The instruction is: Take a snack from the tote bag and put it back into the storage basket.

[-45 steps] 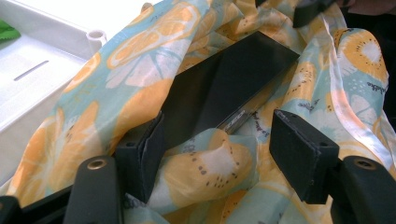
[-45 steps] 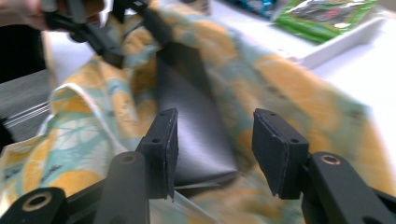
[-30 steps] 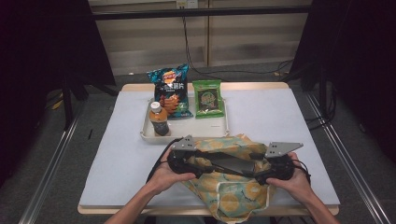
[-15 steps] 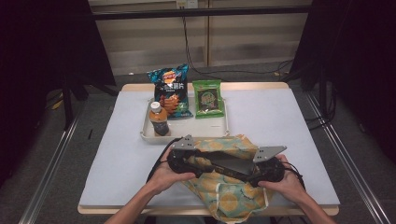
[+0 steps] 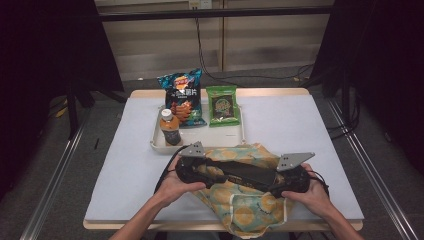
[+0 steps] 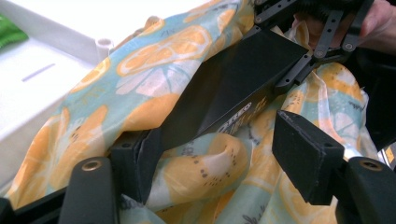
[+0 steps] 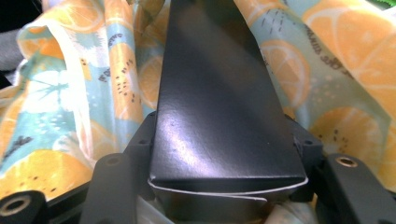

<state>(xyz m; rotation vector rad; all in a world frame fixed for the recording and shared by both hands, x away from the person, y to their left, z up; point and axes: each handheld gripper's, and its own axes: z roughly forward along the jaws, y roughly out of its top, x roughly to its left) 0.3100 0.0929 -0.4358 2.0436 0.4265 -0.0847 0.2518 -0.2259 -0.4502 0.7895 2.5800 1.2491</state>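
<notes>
The right gripper (image 7: 219,158) clamps one end of a black box (image 5: 245,172), which lies over a citrus-print cloth bag (image 5: 240,210). The left gripper (image 6: 219,154) stands open beside the box's other end. Beyond the bag, a white tray (image 5: 156,145) holds a bottle (image 5: 170,127), a chip bag (image 5: 182,97) and a green packet (image 5: 222,105).

Tray (image 5: 156,145) close beyond bag (image 5: 248,212)

Brightly lit from overhead across the table (image 5: 120,165), dark at both sides; glare on the black box (image 7: 219,121); blurred cloth (image 6: 140,79) nearest the jaws.
</notes>
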